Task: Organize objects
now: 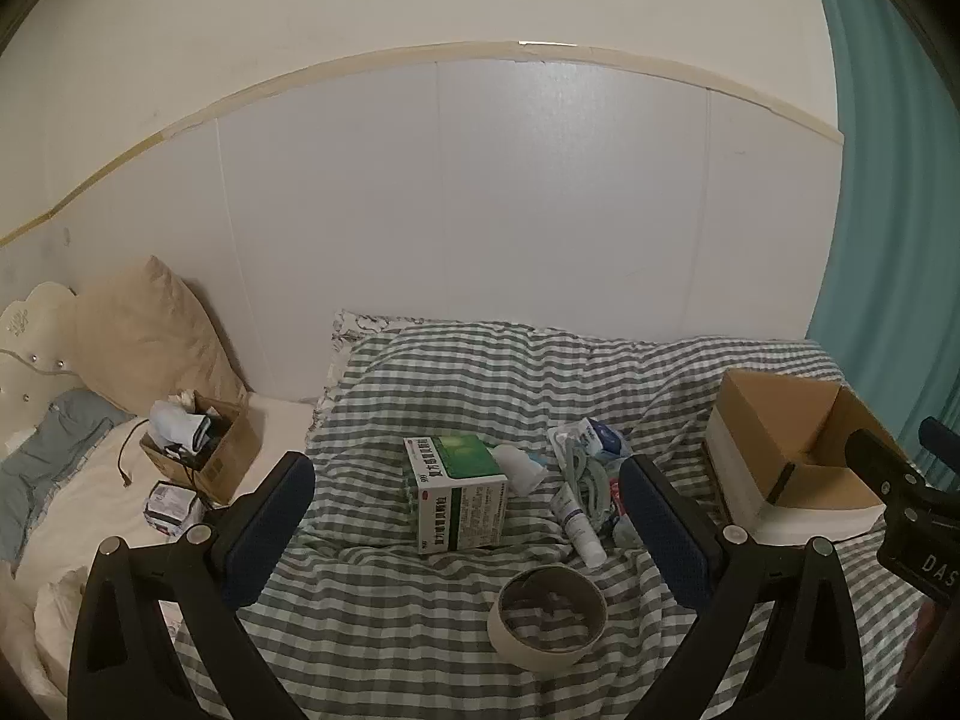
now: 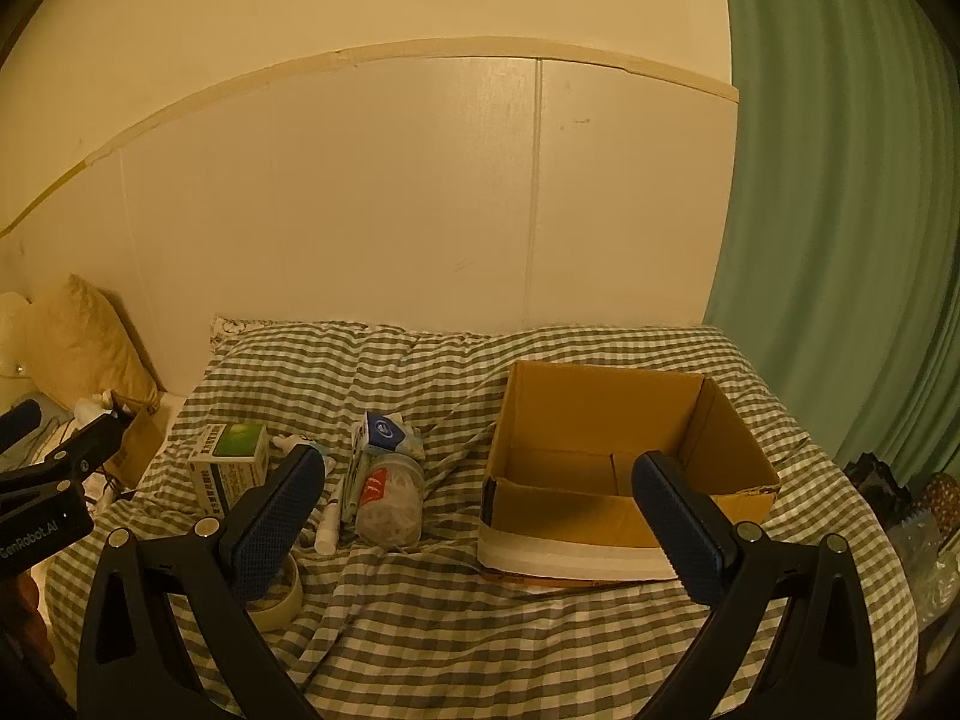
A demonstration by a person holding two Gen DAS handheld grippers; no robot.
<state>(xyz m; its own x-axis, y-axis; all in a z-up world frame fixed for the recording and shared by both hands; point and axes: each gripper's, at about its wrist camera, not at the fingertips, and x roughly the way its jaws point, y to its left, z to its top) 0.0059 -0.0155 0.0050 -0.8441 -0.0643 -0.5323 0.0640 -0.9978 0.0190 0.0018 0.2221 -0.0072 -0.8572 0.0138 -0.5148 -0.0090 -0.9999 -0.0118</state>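
With both the left gripper (image 1: 465, 519) and right gripper (image 2: 480, 516) hovering, jaws wide and holding nothing, the medicine box (image 1: 459, 489), tube (image 1: 579, 525) and tape roll (image 1: 549, 615) lie loose on the bed (image 1: 390, 648), apparently awaiting transfer into the empty cardboard box (image 2: 624, 414) beside them.
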